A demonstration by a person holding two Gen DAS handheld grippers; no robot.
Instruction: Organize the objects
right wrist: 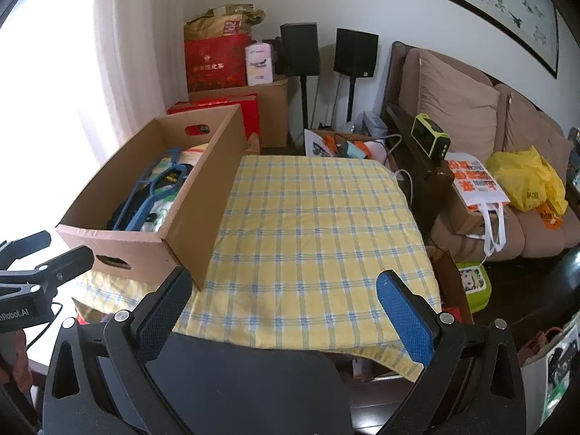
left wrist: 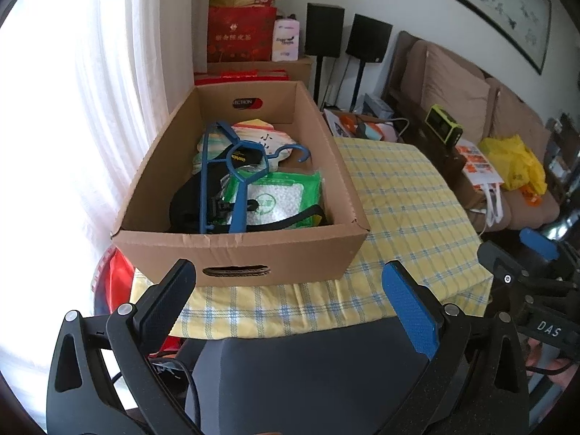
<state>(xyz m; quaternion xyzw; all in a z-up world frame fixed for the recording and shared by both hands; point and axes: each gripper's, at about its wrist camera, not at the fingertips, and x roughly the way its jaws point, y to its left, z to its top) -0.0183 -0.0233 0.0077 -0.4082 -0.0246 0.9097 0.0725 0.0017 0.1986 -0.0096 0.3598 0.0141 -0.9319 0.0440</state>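
One checked tablecloth, ahead of both grippers; one cardboard box just beyond the left gripper, holding two blue hangers, one green packet; left gripper and right gripper: jaws wide, empty

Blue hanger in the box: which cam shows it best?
Left wrist. It looks down into the cardboard box, so the blue hanger shows nearly whole, hook included, lying on top of the green packet. In the right wrist view, the box wall hides part of the blue hanger.
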